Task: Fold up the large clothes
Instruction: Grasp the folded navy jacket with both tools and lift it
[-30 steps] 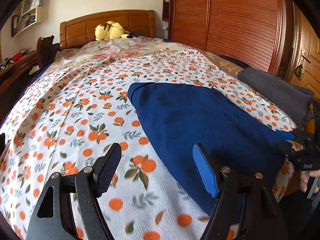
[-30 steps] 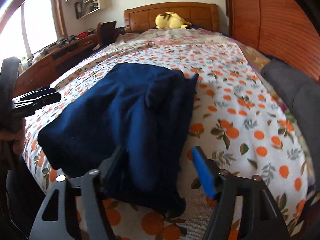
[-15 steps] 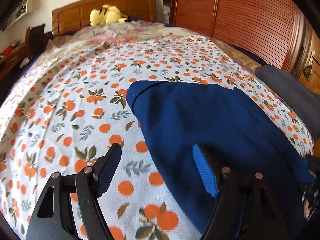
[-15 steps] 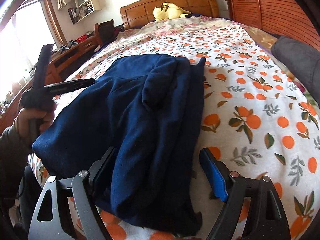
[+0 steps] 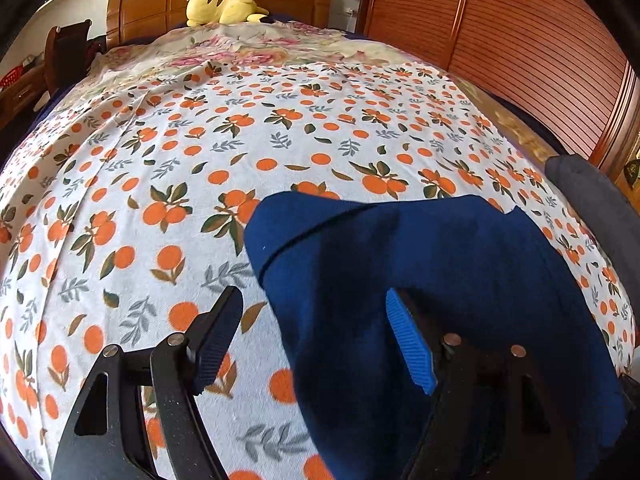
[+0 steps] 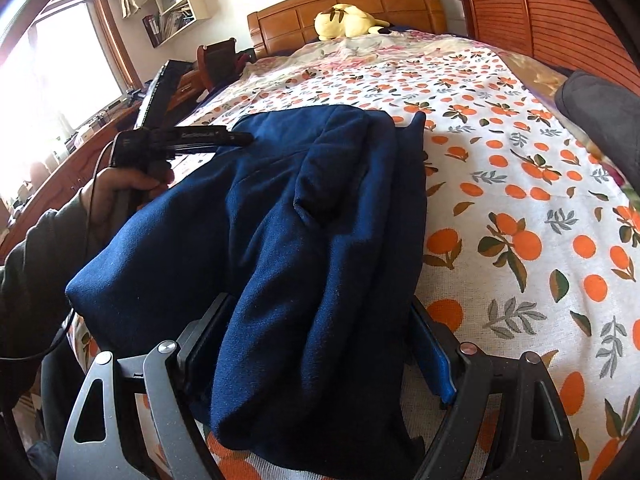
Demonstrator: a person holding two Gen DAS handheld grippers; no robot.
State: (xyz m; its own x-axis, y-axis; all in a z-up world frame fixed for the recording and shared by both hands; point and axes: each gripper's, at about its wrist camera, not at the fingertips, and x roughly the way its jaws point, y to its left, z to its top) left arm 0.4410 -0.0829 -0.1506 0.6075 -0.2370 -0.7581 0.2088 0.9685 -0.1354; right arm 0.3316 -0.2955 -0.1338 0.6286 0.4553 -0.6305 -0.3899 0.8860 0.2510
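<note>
Between both sets of tongs: dark navy-blue fleece garment, bunched on the white bedsheet w/ orange-fruit print.

Right gripper: jaws spread wide, straddling the near fold of the garment; cloth fills the gap and hides most of both pads, can't tell if they press on it, no pinch seen. Left gripper: jaws spread, nothing pinched; black finger over bare sheet, blue ribbed pad over the garment, whose edge runs through the gap. In the right wrist view the left gripper is held by a hand at the garment's far-left side. Beyond both tongs: yellow plush toy at the wooden headboard. Right of them: grey folded cloth.
</note>
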